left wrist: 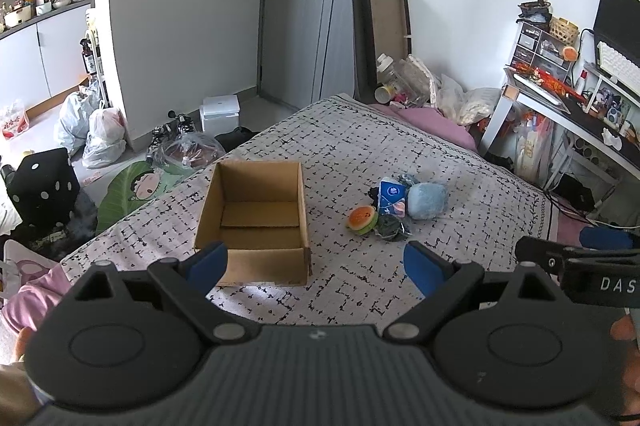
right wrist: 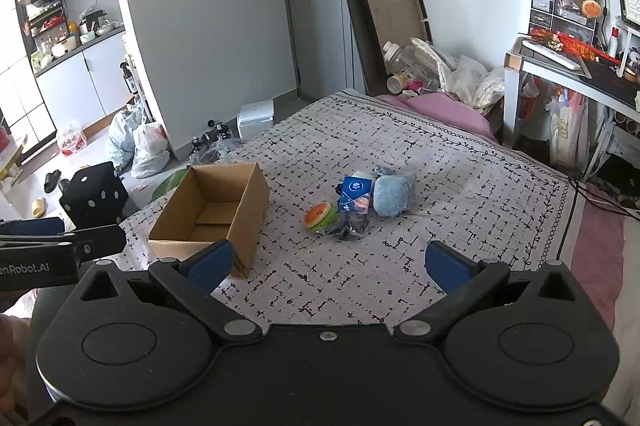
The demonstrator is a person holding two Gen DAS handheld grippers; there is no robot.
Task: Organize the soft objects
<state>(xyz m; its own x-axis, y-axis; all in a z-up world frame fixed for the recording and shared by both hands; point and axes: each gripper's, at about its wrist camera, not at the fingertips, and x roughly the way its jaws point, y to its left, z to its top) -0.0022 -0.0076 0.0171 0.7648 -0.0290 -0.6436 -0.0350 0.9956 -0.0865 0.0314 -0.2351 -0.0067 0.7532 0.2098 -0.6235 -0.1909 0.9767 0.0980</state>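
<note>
An open, empty cardboard box stands on the patterned bedspread. To its right lies a small pile: a round orange-and-green burger plush, a blue tissue pack, a light blue fluffy cushion and a dark crumpled bag. My left gripper is open and empty, just in front of the box. My right gripper is open and empty, short of the pile.
A pink sheet and bags lie at the bed's far end. A white desk crowded with items stands on the right. On the floor at left are a black dotted cube, plastic bags and a white bin.
</note>
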